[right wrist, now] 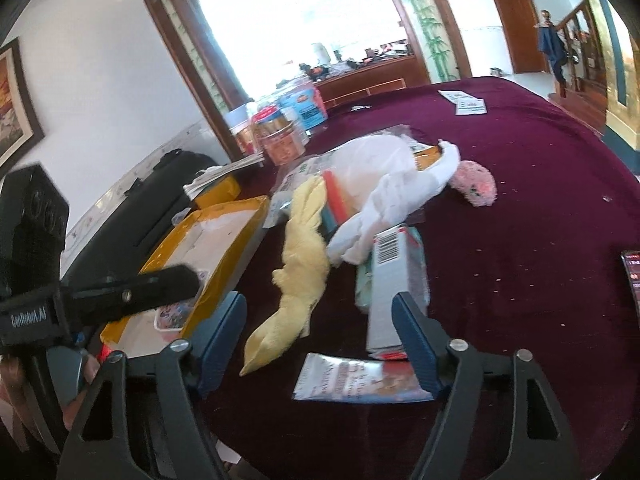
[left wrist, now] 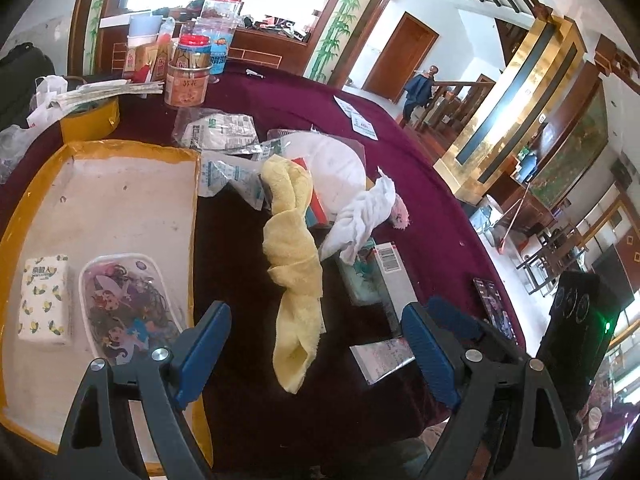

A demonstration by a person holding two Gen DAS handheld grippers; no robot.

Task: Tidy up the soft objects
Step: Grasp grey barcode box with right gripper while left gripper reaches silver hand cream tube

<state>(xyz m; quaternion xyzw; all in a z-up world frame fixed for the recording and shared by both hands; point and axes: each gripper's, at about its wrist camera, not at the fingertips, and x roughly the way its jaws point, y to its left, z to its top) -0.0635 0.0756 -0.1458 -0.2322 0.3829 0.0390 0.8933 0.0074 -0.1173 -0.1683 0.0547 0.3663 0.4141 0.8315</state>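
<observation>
Here the yellow towel [left wrist: 296, 264] lies twisted on the maroon tablecloth [left wrist: 432, 216], its long axis running from the clutter at mid-table toward the near edge, one end just before the left gripper [left wrist: 316, 356], whose jaws stand wide and empty. A white cloth [left wrist: 360, 220] lies beside it, apparently across a box. A yellow-rimmed tray [left wrist: 24, 216] sits left. The right gripper [right wrist: 320, 340] also gapes, the towel's tip just ahead, untouched.
</observation>
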